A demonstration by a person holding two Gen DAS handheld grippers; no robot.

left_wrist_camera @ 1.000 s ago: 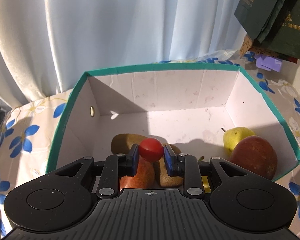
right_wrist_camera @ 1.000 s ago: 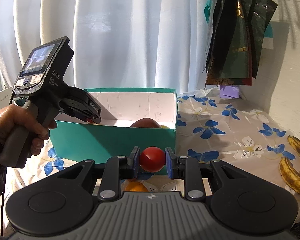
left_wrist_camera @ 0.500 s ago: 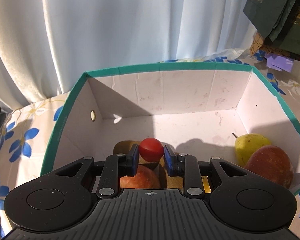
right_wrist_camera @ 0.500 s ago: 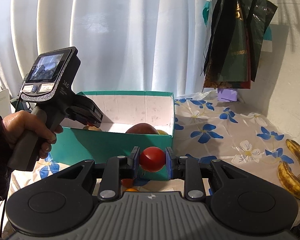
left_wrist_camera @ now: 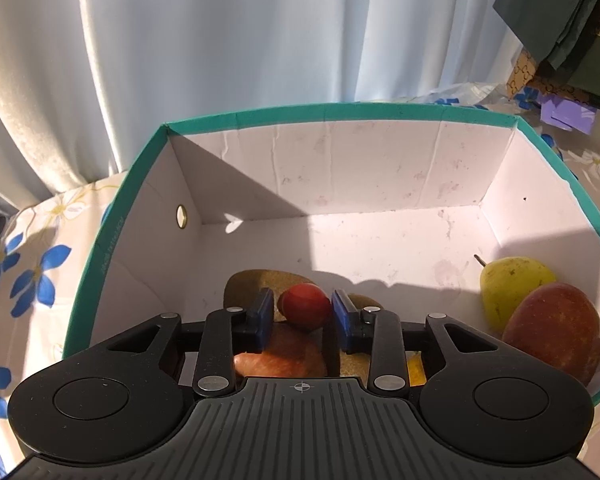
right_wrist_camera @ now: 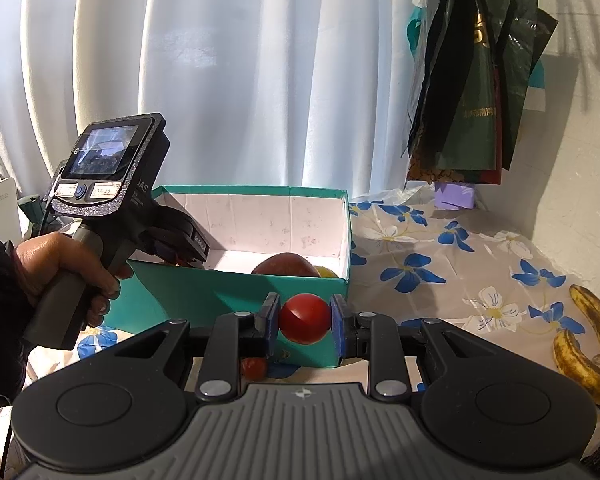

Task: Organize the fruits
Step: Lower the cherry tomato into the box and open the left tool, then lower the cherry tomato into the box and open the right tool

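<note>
A teal box (left_wrist_camera: 140, 184) with a white inside holds a pear (left_wrist_camera: 512, 284), a red apple (left_wrist_camera: 556, 328), another reddish apple (left_wrist_camera: 284, 356) and a brown kiwi (left_wrist_camera: 252, 284). My left gripper (left_wrist_camera: 303, 312) hangs over the box, its jaws spread a little; a small red tomato (left_wrist_camera: 305, 305) sits between them, touching the right pad with a gap at the left pad. My right gripper (right_wrist_camera: 304, 320) is shut on a second red tomato (right_wrist_camera: 304, 318), in front of the box (right_wrist_camera: 220, 292), outside it.
Two spotted bananas (right_wrist_camera: 588, 344) lie on the flowered tablecloth (right_wrist_camera: 460, 264) at the right. A small red fruit (right_wrist_camera: 254, 368) lies on the cloth under my right gripper. Dark bags (right_wrist_camera: 472, 92) hang on the wall. White curtains stand behind the box.
My left jaws have spread and the tomato has loosened and sunk a little between them. The left gripper moved further over the box. My right gripper rose slightly with its tomato.
</note>
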